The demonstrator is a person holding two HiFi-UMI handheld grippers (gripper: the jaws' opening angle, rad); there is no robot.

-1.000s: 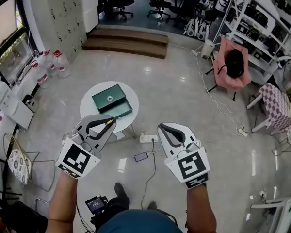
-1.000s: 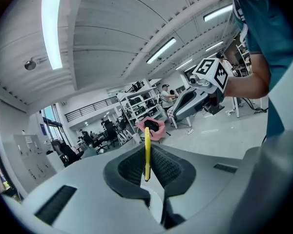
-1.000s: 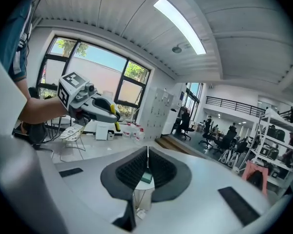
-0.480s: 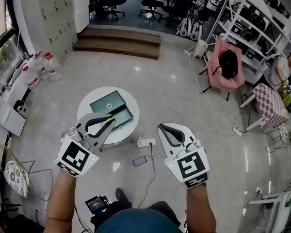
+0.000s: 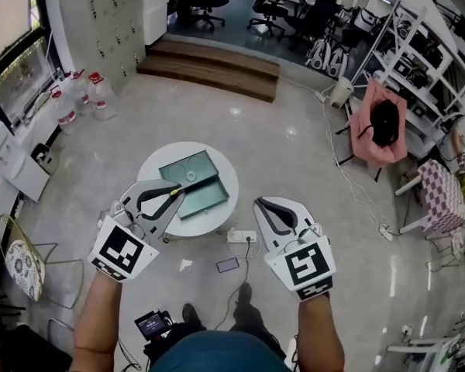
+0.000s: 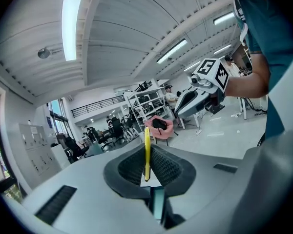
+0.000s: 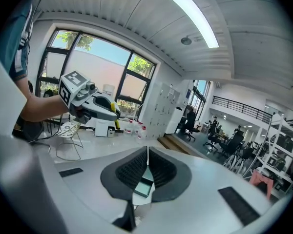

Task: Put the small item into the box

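A flat green box (image 5: 198, 181) lies on a small round white table (image 5: 151, 172) ahead of me on the floor. My left gripper (image 5: 176, 191) hovers over the table's near edge, shut on a thin yellow item (image 5: 173, 194). In the left gripper view that yellow item (image 6: 147, 152) stands upright between the closed pads. My right gripper (image 5: 260, 203) is held level with the left one, to the right of the table, shut with nothing in it. The right gripper view shows its pads (image 7: 147, 165) pressed together, with the left gripper (image 7: 95, 104) off to the side.
A power strip (image 5: 242, 236) and a phone (image 5: 227, 265) lie on the floor just right of the table, with cables (image 5: 349, 173) trailing away. Water jugs (image 5: 77, 95) stand at the left, a pink chair (image 5: 380, 122) at the right, and wooden steps (image 5: 209, 66) lie beyond.
Both grippers hold the same pose. The head view has shifted, so the table and green box now sit slightly further right and nearer the left gripper's tips.
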